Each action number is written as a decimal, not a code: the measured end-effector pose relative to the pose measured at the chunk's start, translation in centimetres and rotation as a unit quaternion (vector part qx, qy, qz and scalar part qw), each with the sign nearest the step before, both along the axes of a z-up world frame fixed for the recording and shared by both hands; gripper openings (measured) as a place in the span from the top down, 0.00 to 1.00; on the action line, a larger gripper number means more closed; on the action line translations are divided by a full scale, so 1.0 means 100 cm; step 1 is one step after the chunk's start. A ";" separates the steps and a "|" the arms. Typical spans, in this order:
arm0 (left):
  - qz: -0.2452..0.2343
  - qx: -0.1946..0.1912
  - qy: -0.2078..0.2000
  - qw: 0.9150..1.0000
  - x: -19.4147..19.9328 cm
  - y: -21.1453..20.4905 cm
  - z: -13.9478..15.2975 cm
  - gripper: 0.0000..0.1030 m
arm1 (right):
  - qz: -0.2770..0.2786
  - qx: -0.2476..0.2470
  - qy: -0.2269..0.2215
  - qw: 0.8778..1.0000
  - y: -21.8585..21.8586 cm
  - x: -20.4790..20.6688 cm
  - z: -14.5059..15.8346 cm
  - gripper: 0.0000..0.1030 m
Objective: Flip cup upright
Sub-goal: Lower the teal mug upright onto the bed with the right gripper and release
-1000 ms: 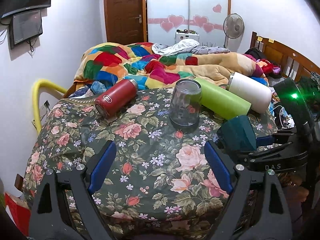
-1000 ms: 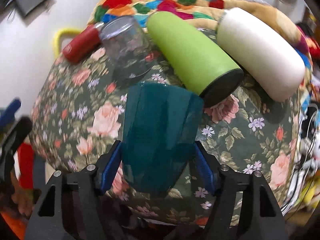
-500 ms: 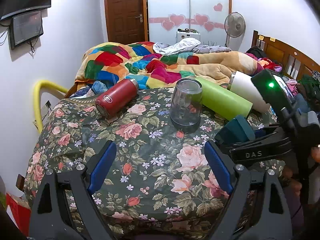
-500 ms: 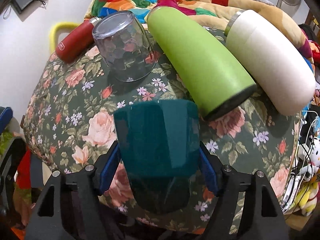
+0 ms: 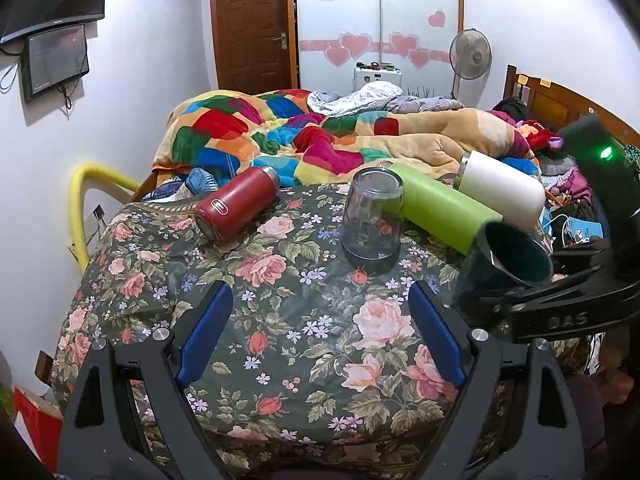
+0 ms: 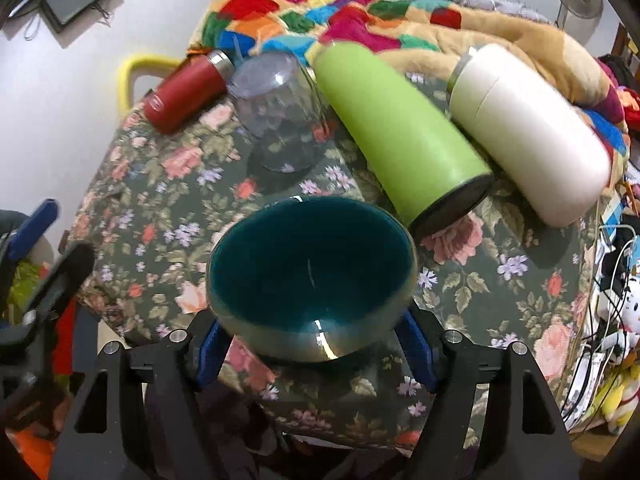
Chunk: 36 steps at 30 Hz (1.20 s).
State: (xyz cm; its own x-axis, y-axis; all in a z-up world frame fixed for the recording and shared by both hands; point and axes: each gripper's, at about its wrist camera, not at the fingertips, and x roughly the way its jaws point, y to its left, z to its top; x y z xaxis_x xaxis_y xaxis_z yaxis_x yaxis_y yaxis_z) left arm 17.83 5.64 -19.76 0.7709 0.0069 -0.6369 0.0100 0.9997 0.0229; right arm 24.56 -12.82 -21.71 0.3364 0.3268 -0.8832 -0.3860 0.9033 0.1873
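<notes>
The right tongs (image 6: 312,344) clamp the teal cup (image 6: 310,276) above the floral desk (image 6: 500,280), mouth tilted upward, nearly flipped but not set down; the left tongs (image 5: 320,336) gape empty.

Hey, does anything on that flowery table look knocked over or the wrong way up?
Yes. The red flask, green bottle and white bottle all lie on their sides, and the clear glass stands mouth-down. The teal cup is tilted in the right gripper.
</notes>
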 end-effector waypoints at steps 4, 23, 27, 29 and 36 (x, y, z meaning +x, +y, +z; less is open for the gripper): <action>0.002 -0.002 0.000 1.000 0.000 -0.001 0.002 0.13 | 0.002 0.003 -0.031 1.000 0.002 -0.002 0.016 0.32; 0.007 -0.006 0.008 1.000 -0.001 0.001 -0.001 0.13 | 0.020 -0.029 -0.007 0.999 0.010 -0.004 -0.012 0.32; 0.008 -0.014 0.011 1.000 -0.002 0.003 0.000 0.13 | 0.028 -0.033 -0.009 0.999 0.011 -0.009 -0.012 0.31; 0.008 -0.019 0.011 1.000 -0.003 0.003 0.003 0.13 | 0.030 -0.033 -0.004 0.999 0.010 -0.010 -0.013 0.30; 0.002 -0.029 -0.001 1.000 -0.013 -0.003 0.022 0.13 | 0.037 -0.024 -0.015 0.999 0.002 -0.030 0.001 0.30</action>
